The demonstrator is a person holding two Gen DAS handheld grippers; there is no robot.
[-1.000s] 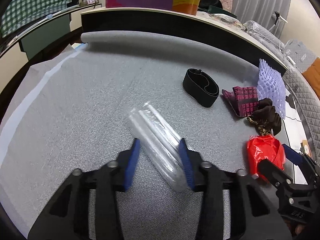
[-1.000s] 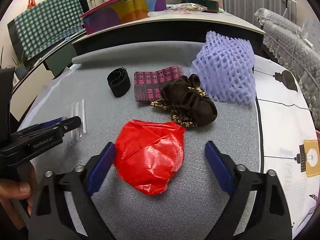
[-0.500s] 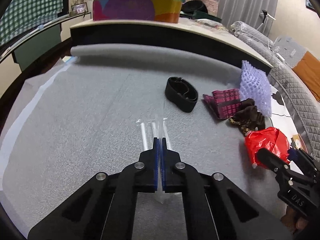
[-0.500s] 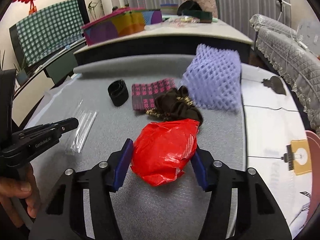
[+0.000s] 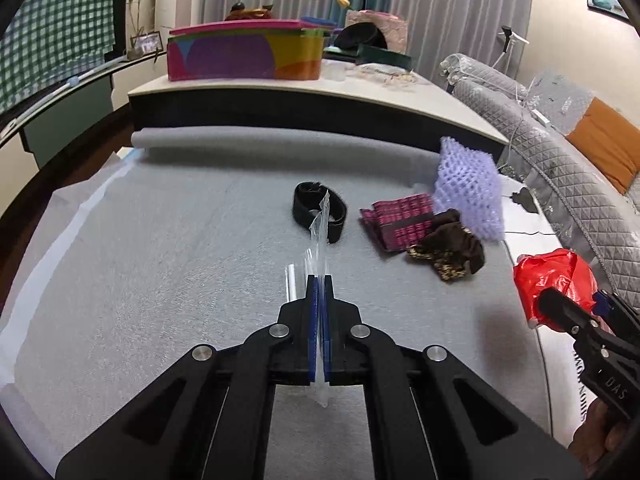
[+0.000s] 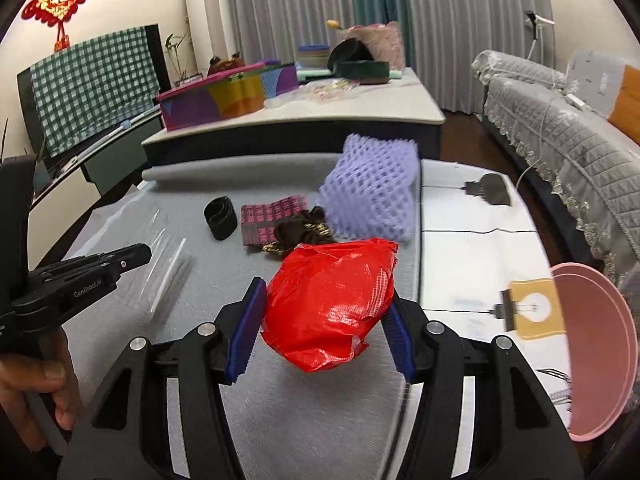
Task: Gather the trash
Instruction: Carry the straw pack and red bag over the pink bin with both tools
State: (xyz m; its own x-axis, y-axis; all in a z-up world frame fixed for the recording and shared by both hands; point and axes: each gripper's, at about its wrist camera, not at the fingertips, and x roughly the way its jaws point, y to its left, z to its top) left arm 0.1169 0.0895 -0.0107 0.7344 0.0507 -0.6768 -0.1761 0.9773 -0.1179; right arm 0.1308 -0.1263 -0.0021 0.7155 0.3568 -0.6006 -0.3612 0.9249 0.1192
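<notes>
A: Trash first: the clear plastic wrapper (image 5: pixel 319 236) is pinched flat between the blue pads of the left gripper (image 5: pixel 319 280), whose jaws are pressed fully together. It sticks up past the fingertips, clear of the grey mat (image 5: pixel 160 264).

B: And the red plastic bag (image 6: pixel 332 304)?

A: The right gripper (image 6: pixel 326 312) has it, jaws part-way in and squeezing it from both sides (the pads dent the crumpled plastic). It hangs above the mat's near edge.

B: What lies on the mat?

A: Taking the purple foam net (image 6: pixel 372 196) as the mark: a dark brown scrunchie (image 6: pixel 304 232) sits just in front of it, a maroon printed wrapper (image 6: pixel 268 218) just left of that, and a black band (image 6: pixel 219 216) further left, apart from the rest.

B: Anything right of the net?

A: A pink bin (image 6: pixel 592 344), well to the right and nearer the camera, off the mat. A hand (image 6: pixel 36 396) shows at the lower left, holding the left tool's handle.
</notes>
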